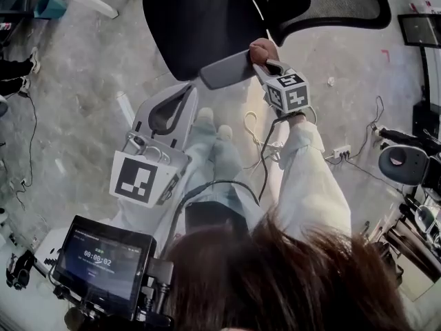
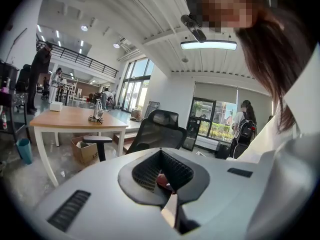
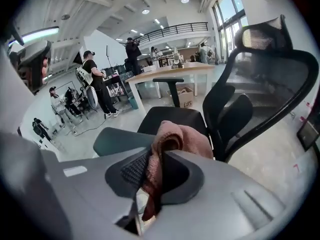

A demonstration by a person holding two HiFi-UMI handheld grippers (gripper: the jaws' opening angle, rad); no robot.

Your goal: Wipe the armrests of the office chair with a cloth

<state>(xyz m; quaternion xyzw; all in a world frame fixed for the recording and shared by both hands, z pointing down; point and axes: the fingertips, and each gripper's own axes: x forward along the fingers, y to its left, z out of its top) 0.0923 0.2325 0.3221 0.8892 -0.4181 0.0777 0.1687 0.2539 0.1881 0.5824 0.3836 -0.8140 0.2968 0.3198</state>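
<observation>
My right gripper (image 1: 260, 61) sits just above the middle of the head view, its tongs pinching the pink cloth (image 1: 263, 48). The right gripper view shows the cloth (image 3: 181, 137) bunched above the jaws, with a strip running down between the pads. The bunch lies at the right-hand end of the grey armrest (image 1: 227, 71) of the office chair (image 1: 200, 19); I cannot tell whether it is pressing on the pad. In the right gripper view that armrest (image 3: 120, 140) lies left of the cloth, with the black seat behind it. My left gripper (image 1: 187, 88) hangs left of centre, apart from the chair. Its tongs are pressed together on nothing, as the left gripper view (image 2: 161, 169) confirms. A monitor (image 1: 103, 264) glows at lower left.
</observation>
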